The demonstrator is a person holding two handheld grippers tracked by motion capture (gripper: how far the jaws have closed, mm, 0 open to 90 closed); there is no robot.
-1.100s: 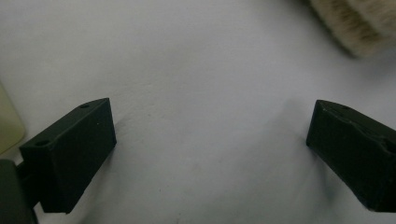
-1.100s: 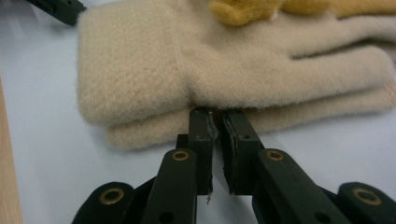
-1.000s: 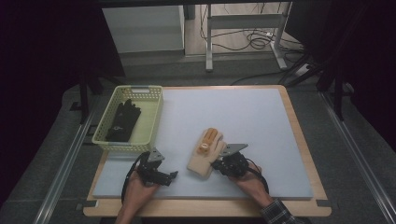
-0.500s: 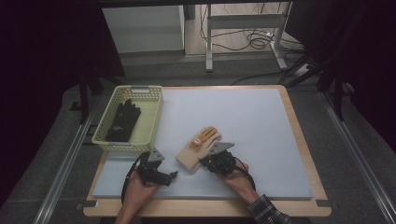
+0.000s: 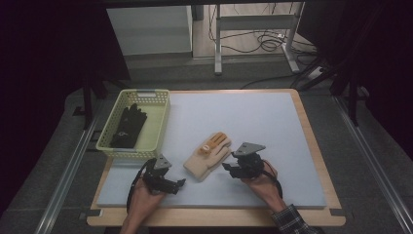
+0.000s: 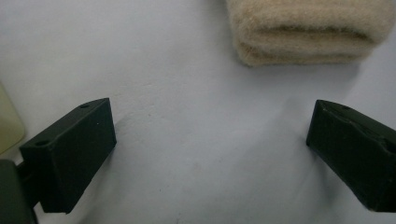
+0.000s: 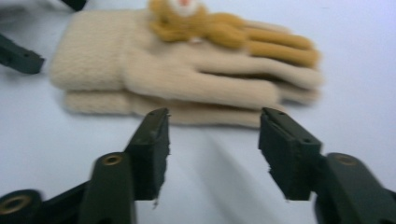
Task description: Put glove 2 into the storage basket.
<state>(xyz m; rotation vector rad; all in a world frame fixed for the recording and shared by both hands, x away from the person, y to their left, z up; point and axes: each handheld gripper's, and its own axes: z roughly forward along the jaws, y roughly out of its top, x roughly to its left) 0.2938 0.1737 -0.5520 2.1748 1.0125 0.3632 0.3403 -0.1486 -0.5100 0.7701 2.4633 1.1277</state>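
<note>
The bench, covered by a pale mat, carries a yellow basket at far left holding black gloves. Near the middle lies the cream glove pair, stacked, with orange fingertips pointing far-right. The right gripper sits just right of it, its fingers having just been opening, apart with nothing between them. The left gripper rests near-left of the cuff, fingers wide apart and empty. To lift the pair well, pinch both layers at the cuff together so neither glove slides off.
</note>
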